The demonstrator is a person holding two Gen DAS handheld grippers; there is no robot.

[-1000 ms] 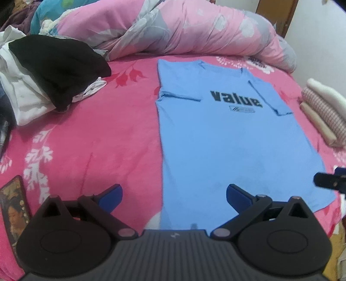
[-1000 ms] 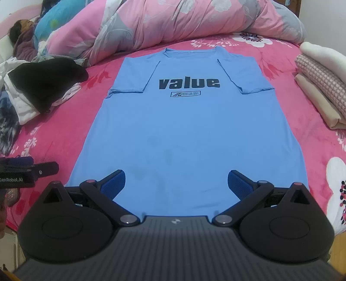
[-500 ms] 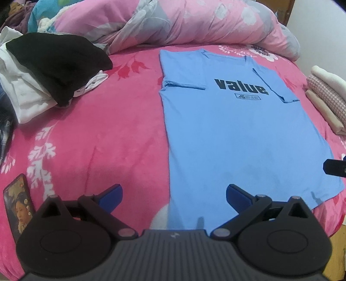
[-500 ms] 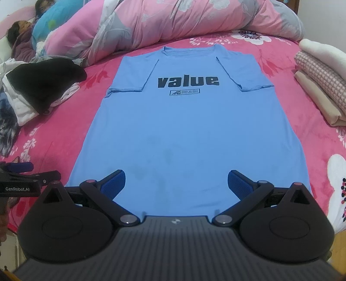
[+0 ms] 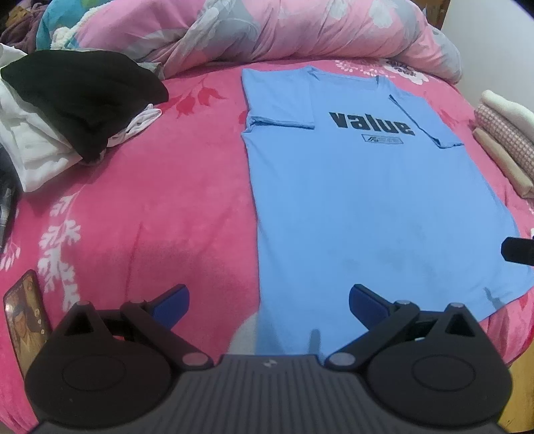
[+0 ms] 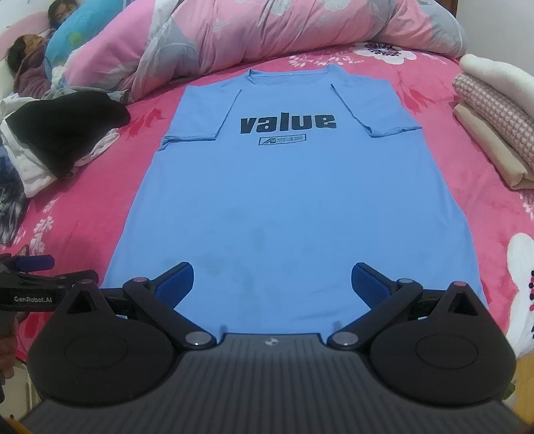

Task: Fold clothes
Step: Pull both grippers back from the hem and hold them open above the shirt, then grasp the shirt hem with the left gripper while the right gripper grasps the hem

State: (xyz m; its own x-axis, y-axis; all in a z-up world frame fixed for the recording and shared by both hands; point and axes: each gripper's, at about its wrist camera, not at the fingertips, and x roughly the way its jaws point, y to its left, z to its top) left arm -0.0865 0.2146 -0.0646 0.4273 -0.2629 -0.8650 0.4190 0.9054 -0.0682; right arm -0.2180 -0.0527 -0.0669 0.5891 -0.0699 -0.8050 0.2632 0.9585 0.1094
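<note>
One light blue cotton T-shirt (image 6: 293, 200) printed "value" in dark letters lies flat, face up, both short sleeves folded in over the chest, on a pink floral fleece bedspread (image 5: 150, 200); it fills the centre of the right wrist view and the right half of the left wrist view. Right gripper (image 6: 272, 283): blue-padded fingers wide apart, over the hem at lower centre, holding nothing. Left gripper (image 5: 268, 303): fingers wide apart, straddling the shirt's left edge near the hem, holding nothing. Crumpled black and white garment pile (image 5: 66, 106) at upper left. Folded stack of beige, checked and white cloths (image 6: 494, 133) at right edge. Rolled pink and grey floral quilt (image 6: 267, 30) across the top. Phone (image 5: 25, 317) at lower left.
</note>
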